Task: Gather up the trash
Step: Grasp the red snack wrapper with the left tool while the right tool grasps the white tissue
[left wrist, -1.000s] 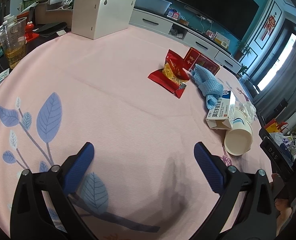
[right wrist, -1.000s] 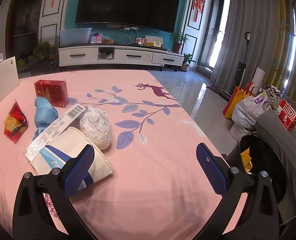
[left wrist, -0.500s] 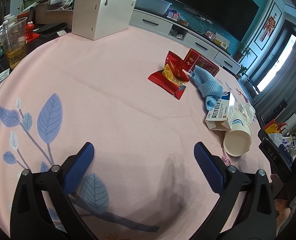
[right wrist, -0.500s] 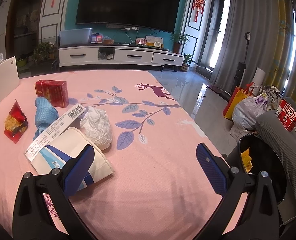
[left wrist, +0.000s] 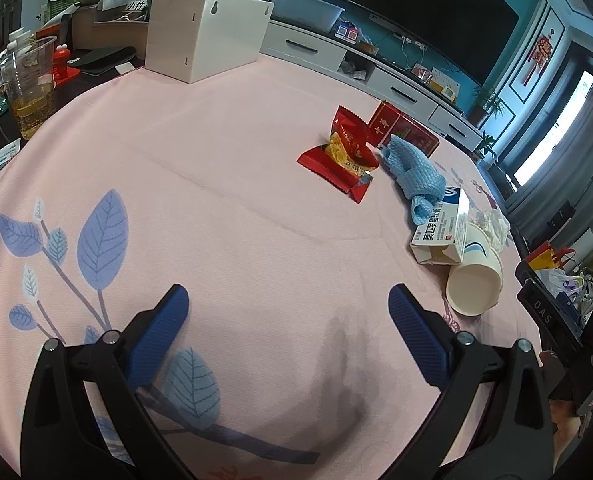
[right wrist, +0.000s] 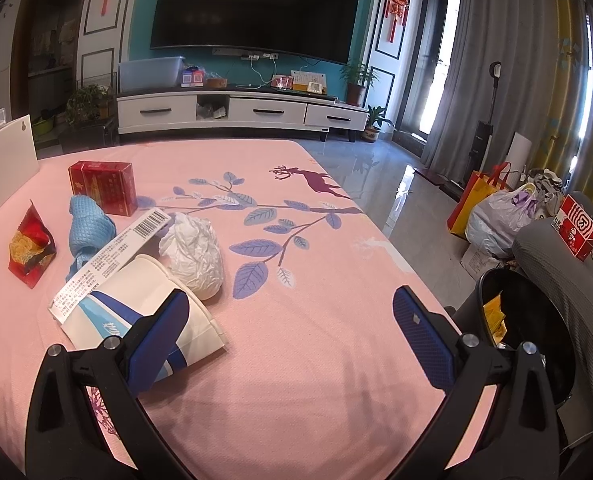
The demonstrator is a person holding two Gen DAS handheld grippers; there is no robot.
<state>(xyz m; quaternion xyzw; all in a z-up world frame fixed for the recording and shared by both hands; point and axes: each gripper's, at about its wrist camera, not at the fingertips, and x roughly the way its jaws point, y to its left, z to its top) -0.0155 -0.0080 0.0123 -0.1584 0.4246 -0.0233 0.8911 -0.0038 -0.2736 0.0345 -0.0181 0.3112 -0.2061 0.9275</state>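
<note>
Both spread wide and empty: left hand-held gripper [left wrist: 288,316] over bare pink worktop [left wrist: 216,168], right hand-held gripper [right wrist: 292,316] just beside the tipped paper cup [right wrist: 144,304]. Trash clustered: medicine box [right wrist: 116,252] leaning on the cup, crumpled tissue [right wrist: 196,252] touching. Likely to crush or roll the cup, dragging the box along. Black bin [right wrist: 524,332] beyond the edge; easy to miss.

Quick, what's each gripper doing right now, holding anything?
Left gripper: open, holding nothing.
Right gripper: open, holding nothing.
</note>
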